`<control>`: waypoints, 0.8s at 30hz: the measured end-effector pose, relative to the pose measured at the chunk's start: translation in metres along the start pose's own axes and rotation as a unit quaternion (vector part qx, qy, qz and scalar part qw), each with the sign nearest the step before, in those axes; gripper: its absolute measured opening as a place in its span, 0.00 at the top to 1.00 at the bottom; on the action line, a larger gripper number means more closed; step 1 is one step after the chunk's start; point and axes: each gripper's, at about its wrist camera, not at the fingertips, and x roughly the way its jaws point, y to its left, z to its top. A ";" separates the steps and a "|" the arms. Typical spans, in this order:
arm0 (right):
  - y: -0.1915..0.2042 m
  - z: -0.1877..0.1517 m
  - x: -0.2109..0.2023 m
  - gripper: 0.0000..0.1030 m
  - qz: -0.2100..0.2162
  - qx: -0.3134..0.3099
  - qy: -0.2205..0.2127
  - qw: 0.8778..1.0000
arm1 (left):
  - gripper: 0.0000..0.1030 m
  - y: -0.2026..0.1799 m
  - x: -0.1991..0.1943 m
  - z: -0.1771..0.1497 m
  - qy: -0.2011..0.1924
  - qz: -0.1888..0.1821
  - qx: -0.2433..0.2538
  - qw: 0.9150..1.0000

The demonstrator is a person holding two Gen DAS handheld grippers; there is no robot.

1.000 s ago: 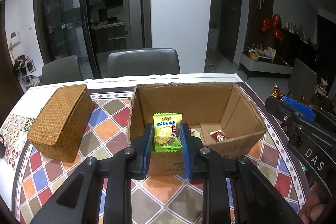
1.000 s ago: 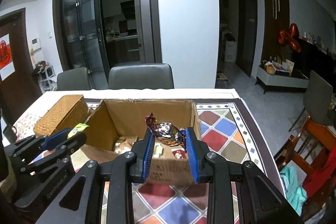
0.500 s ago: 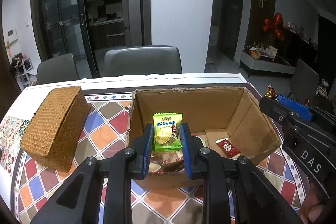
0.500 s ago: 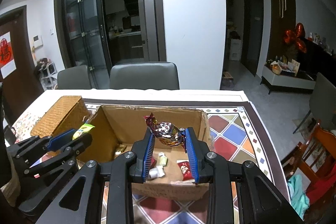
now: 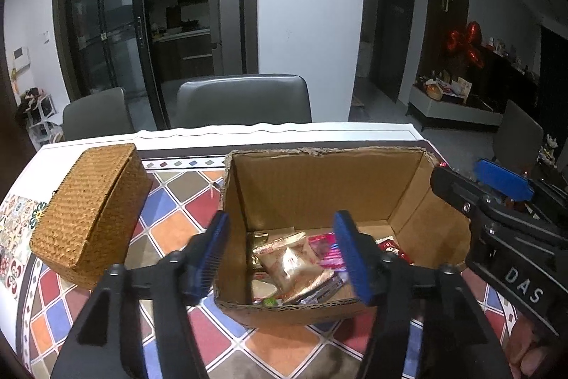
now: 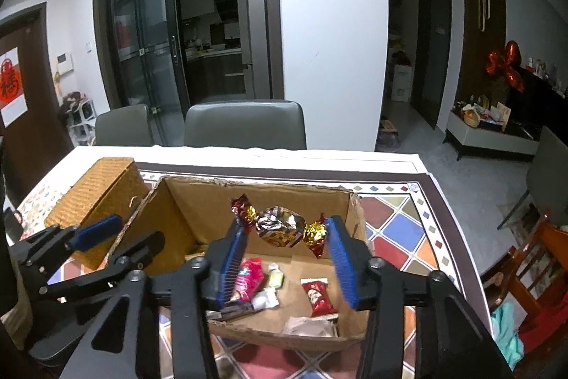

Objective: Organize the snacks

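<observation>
An open cardboard box (image 5: 319, 187) stands on the table with several snack packets (image 5: 294, 265) on its floor. My left gripper (image 5: 282, 254) hangs over the box's near left corner. Its jaws are opening and nothing is between the blue pads (image 5: 351, 258). A small green edge (image 5: 269, 301) shows by the near wall. My right gripper (image 6: 285, 242) hangs over the same box (image 6: 198, 212), jaws opening, with a foil-wrapped candy (image 6: 280, 226) loose in the air between its fingertips. Each gripper shows in the other's view: the right gripper (image 5: 475, 178), the left gripper (image 6: 117, 238).
A closed wicker box (image 5: 88, 208) sits left of the cardboard box, also in the right wrist view as the wicker box (image 6: 96, 187). A tile-patterned cloth (image 5: 170, 226) covers the table. Two grey chairs (image 5: 241, 98) stand behind the far edge. A hand (image 5: 532, 354) holds the right gripper.
Both grippers moved forward over the box and their jaws spread apart. The green packet has left the left gripper. The foil candy sits loose between the right gripper's pads.
</observation>
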 end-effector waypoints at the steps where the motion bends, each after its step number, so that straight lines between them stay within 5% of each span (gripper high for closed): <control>1: -0.001 0.000 -0.001 0.39 -0.003 0.001 -0.001 1.000 | 0.32 0.001 -0.001 0.000 -0.001 0.003 -0.001 1.000; 5: -0.002 0.001 -0.006 0.21 -0.017 0.005 -0.010 1.000 | 0.21 0.002 -0.007 0.000 -0.008 0.014 -0.002 1.000; 24: 0.003 -0.005 -0.054 0.21 -0.026 0.007 -0.030 0.999 | 0.16 0.007 -0.059 -0.011 -0.025 0.024 -0.012 0.999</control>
